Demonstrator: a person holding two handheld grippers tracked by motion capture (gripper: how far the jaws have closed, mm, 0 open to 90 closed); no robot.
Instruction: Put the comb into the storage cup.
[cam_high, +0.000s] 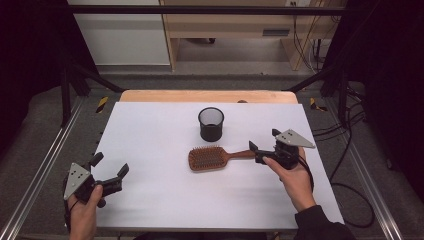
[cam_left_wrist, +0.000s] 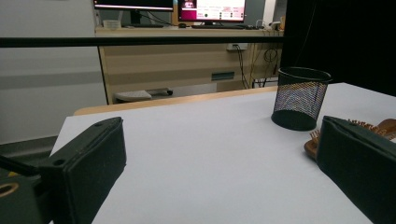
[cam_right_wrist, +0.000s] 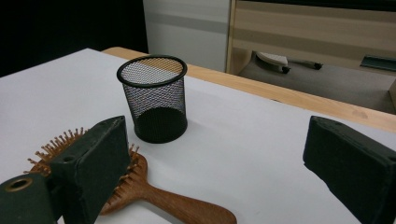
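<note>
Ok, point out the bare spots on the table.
Widest: between left gripper and hairbrush. Also the near edge of the table, and left of the mesh cup. Crowded: cup, brush and right gripper cluster.

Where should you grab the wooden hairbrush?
Grip the brown wooden paddle hairbrush by its narrow handle, probably from above on the right. It lies flat, bristles up, handle pointing at the open right hand-held gripper.

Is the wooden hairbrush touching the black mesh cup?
Apart. The high view shows a strip of white table between the hairbrush and the mesh cup; the right gripper view shows the same gap.
</note>
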